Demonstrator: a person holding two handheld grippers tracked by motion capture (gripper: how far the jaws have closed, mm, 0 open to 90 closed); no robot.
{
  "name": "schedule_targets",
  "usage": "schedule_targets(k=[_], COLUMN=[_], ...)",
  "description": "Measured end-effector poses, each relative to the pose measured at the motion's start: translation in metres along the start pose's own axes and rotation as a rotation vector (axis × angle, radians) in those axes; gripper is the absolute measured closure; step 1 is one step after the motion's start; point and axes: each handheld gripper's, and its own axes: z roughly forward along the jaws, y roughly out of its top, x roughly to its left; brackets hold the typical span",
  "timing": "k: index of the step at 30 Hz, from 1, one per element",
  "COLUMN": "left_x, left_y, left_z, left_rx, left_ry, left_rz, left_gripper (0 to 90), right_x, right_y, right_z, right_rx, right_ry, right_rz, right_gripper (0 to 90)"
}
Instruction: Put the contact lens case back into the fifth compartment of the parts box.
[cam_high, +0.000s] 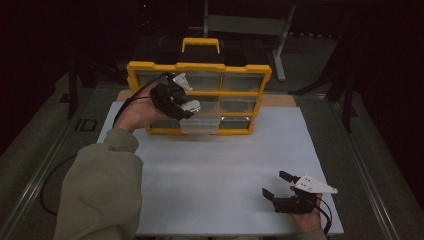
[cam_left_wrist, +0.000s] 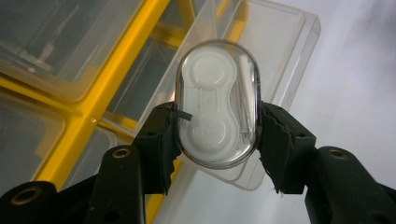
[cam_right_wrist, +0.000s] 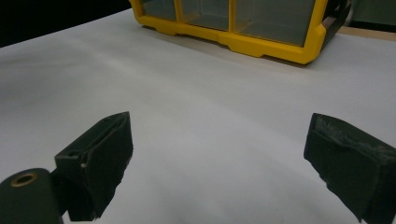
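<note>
A yellow organizer case (cam_high: 199, 67) with clear drawers stands upright at the back of the white sheet (cam_high: 220, 165). One clear drawer (cam_high: 200, 125) is pulled out at its bottom middle. My left gripper (cam_high: 187, 107) hovers over that drawer, shut on a white contact lens case in a clear oval shell (cam_left_wrist: 217, 105); the open drawer (cam_left_wrist: 275, 60) lies right behind it. My right gripper (cam_high: 280, 184) rests near the front right of the sheet, open with nothing between its black pads (cam_right_wrist: 105, 161). The yellow case (cam_right_wrist: 243, 28) lies far ahead of it.
A black toolbox with a yellow handle (cam_high: 200, 45) stands behind the organizer. Metal frame legs (cam_high: 282, 45) rise at the back right. Raised rails (cam_high: 367, 175) run along both table sides. The surroundings are dark.
</note>
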Motion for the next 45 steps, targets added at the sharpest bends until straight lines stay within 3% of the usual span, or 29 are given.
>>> schedule_targets(k=[2, 4, 8, 13, 21, 22, 23, 25, 29, 31, 41, 43, 45], left_x=[0.001, 0.001, 0.001, 0.003, -0.005, -0.008, -0.008, -0.016, -0.021, -0.028, -0.062, -0.065, -0.077], left_y=[-0.001, -0.003, -0.008, -0.022, -0.055, -0.064, -0.064, -0.085, -0.098, -0.116, -0.167, -0.171, -0.183], left_z=[0.000, 0.000, -0.002, -0.009, -0.020, -0.021, -0.021, -0.022, -0.021, -0.017, 0.003, 0.007, 0.014], left_rx=[-0.007, -0.014, -0.035, -0.049, -0.132, -0.152, -0.152, -0.173, -0.202, -0.230, -0.335, -0.335, -0.355], left_ry=[-0.012, -0.019, 0.003, 0.018, 0.055, 0.084, 0.084, 0.148, 0.178, 0.208, 0.229, 0.228, 0.233], left_rz=[-0.010, -0.021, -0.057, -0.100, -0.156, -0.167, -0.167, -0.182, -0.206, -0.239, -0.327, -0.335, -0.349], left_gripper=[48.6, 42.5, 20.0, 1.6, 0.0, 0.0, 0.0, 0.0, 0.0, 0.0, 0.0, 0.0, 0.0], right_x=[0.000, 0.000, 0.000, 0.000, 0.001, 0.001, 0.001, 0.001, 0.001, 0.002, 0.003, 0.003, 0.003], right_y=[0.000, 0.000, 0.000, 0.000, 0.001, 0.001, 0.001, 0.001, 0.001, 0.001, 0.002, 0.002, 0.002], right_z=[0.000, 0.000, 0.000, -0.001, -0.001, -0.001, -0.001, 0.000, 0.000, 0.000, 0.000, 0.000, 0.001], right_rx=[0.000, -0.001, -0.003, -0.003, -0.005, -0.006, -0.006, -0.005, -0.005, -0.006, -0.014, -0.017, -0.020], right_ry=[0.000, 0.000, 0.001, -0.002, -0.003, -0.003, -0.003, -0.004, -0.004, -0.005, -0.007, -0.008, -0.009], right_rz=[0.000, 0.001, 0.001, 0.001, -0.001, 0.000, 0.000, 0.001, -0.003, -0.003, -0.006, -0.004, -0.006], right_gripper=[8.0, 8.0, 8.0, 8.0, 8.0, 8.0, 8.0, 8.0, 8.1, 8.0, 8.0, 8.0, 8.0])
